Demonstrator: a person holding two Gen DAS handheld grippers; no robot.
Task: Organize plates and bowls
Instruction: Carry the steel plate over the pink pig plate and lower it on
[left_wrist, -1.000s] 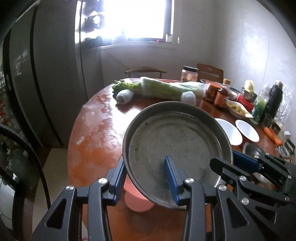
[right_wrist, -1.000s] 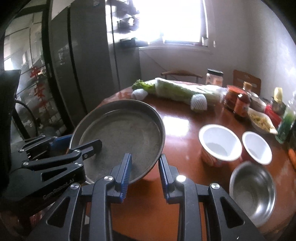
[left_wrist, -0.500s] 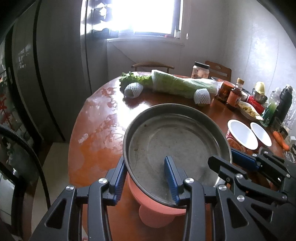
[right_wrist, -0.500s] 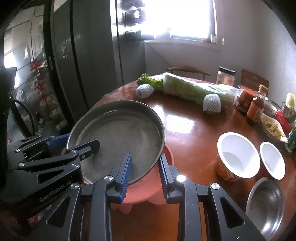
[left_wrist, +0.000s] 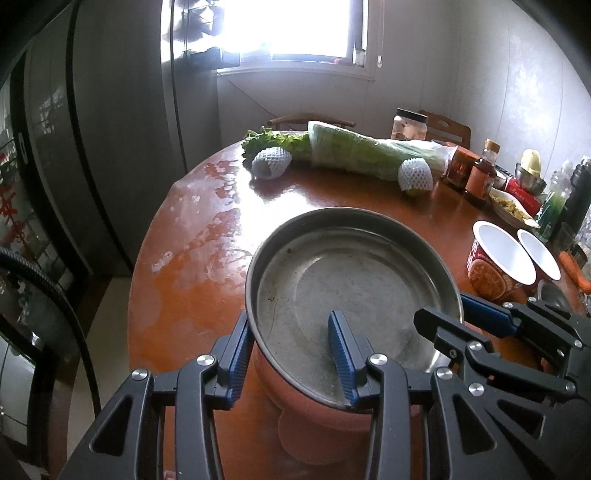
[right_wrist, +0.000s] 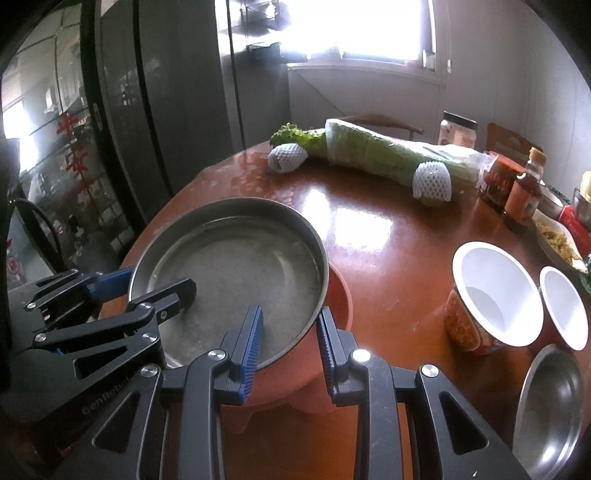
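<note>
A round steel pan (left_wrist: 354, 280) sits on top of a pink plastic bowl (left_wrist: 317, 402) near the table's front edge. My left gripper (left_wrist: 291, 354) straddles the pan's near left rim, one finger outside and one inside, jaws wide apart. My right gripper (right_wrist: 288, 343) straddles the pan's (right_wrist: 236, 273) near right rim the same way, over the pink bowl (right_wrist: 332, 317). Neither pad visibly presses the rim. Two white paper cups (right_wrist: 495, 295) and a small steel bowl (right_wrist: 550, 410) stand to the right.
The round brown table (right_wrist: 384, 236) carries a long wrapped cabbage (left_wrist: 369, 151), two foam-netted fruits (left_wrist: 271, 162), jars and sauce bottles (left_wrist: 480, 177) at the back right. A dark fridge (left_wrist: 110, 122) stands left; the table edge drops off at left and front.
The pan has come down onto the pink bowl, which now shows fully under it. Both grippers moved down and slightly back with the pan.
</note>
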